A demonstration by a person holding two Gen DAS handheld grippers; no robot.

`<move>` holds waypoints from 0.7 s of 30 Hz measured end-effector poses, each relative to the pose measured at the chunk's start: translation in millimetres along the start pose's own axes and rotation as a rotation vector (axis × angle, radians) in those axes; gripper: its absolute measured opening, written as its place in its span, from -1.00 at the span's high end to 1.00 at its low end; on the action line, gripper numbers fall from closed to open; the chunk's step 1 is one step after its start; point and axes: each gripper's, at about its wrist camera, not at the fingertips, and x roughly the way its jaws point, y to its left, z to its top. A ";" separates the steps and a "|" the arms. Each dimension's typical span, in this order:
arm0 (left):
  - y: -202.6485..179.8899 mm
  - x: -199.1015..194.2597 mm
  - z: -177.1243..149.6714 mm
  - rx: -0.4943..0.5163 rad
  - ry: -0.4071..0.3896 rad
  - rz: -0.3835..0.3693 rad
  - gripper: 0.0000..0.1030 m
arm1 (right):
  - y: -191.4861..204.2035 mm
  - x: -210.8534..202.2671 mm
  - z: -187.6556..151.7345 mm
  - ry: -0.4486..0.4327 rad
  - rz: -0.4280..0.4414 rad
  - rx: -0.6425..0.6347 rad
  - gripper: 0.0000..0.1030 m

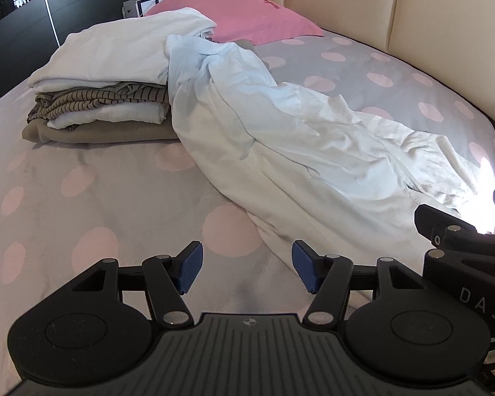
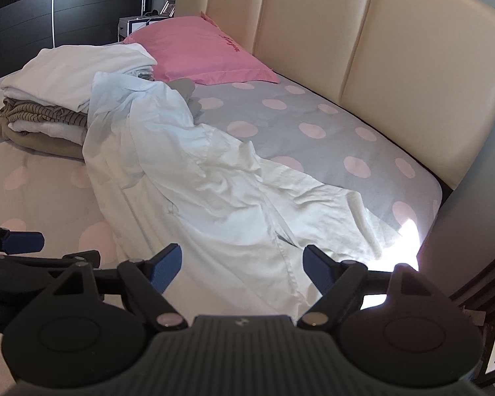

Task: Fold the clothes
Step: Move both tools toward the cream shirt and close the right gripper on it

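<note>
A crumpled pale blue-white shirt lies unfolded across the bed, from the stack at the back to the near edge; it also shows in the right wrist view. My left gripper is open and empty, just above the sheet beside the shirt's near hem. My right gripper is open and empty over the shirt's near hem. The right gripper's body shows at the right edge of the left wrist view. A left fingertip shows in the right wrist view.
A stack of folded clothes sits at the back left, also in the right wrist view. A pink pillow lies against the cream padded headboard. The bed has a grey sheet with pink dots. Dark wardrobe doors stand behind.
</note>
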 end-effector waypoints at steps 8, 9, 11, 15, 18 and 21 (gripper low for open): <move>3.1 36.2 3.2 0.014 0.058 -0.013 -0.13 | 3.2 45.6 -1.0 0.088 0.040 0.005 -0.53; 3.1 40.8 3.5 0.015 0.065 -0.016 -0.13 | 3.2 50.9 -1.3 0.103 0.044 0.006 -0.52; 4.7 52.2 3.9 0.013 0.079 -0.027 -0.13 | 3.3 63.7 -1.5 0.134 0.055 0.008 -0.46; 11.1 73.6 4.2 -0.002 0.096 -0.052 -0.12 | 3.3 88.3 -0.5 0.156 0.048 -0.002 -0.27; 17.9 87.2 5.4 -0.014 0.096 -0.072 -0.03 | 0.3 101.6 3.3 0.146 0.034 0.002 -0.27; 25.2 99.2 9.2 -0.037 0.098 -0.115 0.08 | -1.9 114.3 7.8 0.157 0.053 0.019 -0.27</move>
